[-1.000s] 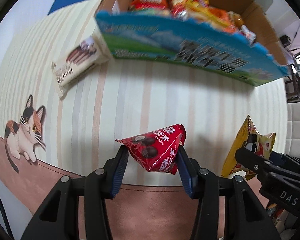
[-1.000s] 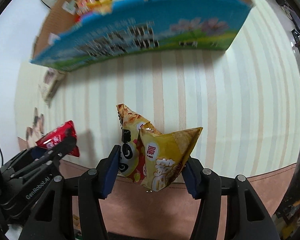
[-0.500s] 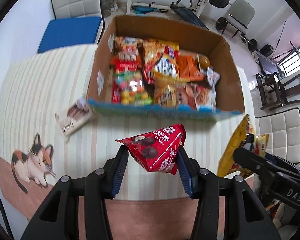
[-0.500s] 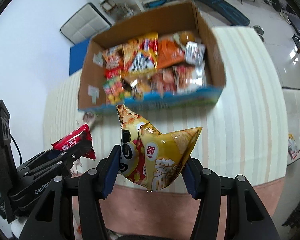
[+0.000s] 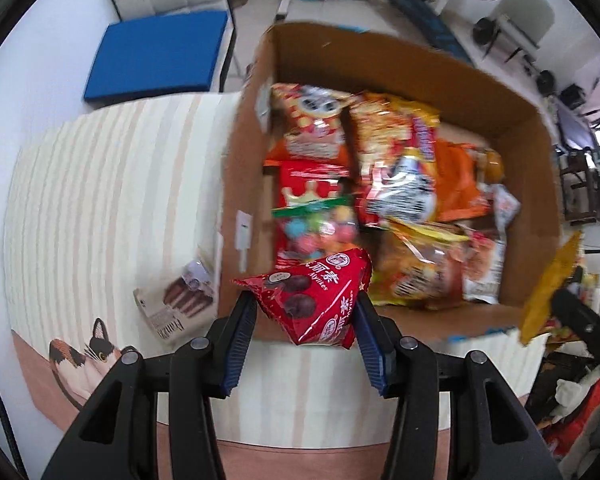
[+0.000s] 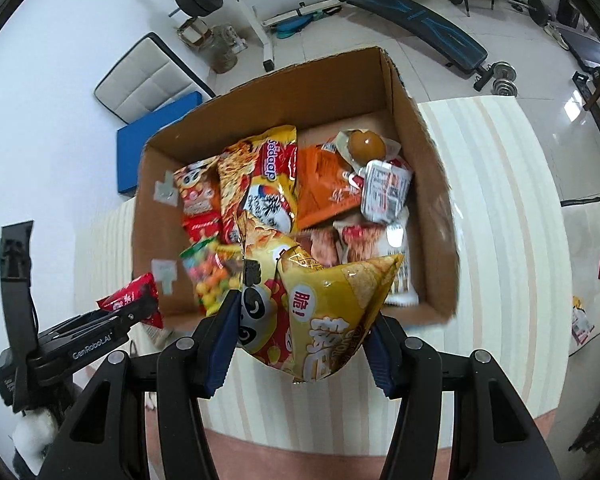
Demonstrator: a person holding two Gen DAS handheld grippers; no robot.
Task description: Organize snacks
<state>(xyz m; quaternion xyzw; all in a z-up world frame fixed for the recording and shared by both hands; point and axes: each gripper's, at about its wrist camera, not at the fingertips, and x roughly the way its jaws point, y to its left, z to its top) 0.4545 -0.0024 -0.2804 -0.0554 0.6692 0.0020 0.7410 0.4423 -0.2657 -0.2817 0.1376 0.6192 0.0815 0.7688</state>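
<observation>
A big table (image 6: 500, 184) with a striped cloth fills most of both views. On it sits a brown cardboard box (image 6: 324, 92), open at the top and full of snack bags lying close together. Inside are a red and yellow noodle pack (image 6: 264, 176), an orange bag (image 6: 324, 184), and a clear bag of round colored candies (image 6: 210, 276) at the near left corner.

The right gripper (image 6: 300, 332) is squeezed tight on a yellow chip bag (image 6: 320, 312) with a panda face – the bag is held up in the air over the near edge of the box.

The left gripper (image 5: 306, 332) is squeezed tight on a small red chocolate bag (image 5: 312, 296), also up in the air over the near left corner of the box.

A white cookie pack (image 5: 176, 304) lies flat on the cloth just left of the box – and near it a cat picture (image 5: 88, 354) is printed on the cloth
</observation>
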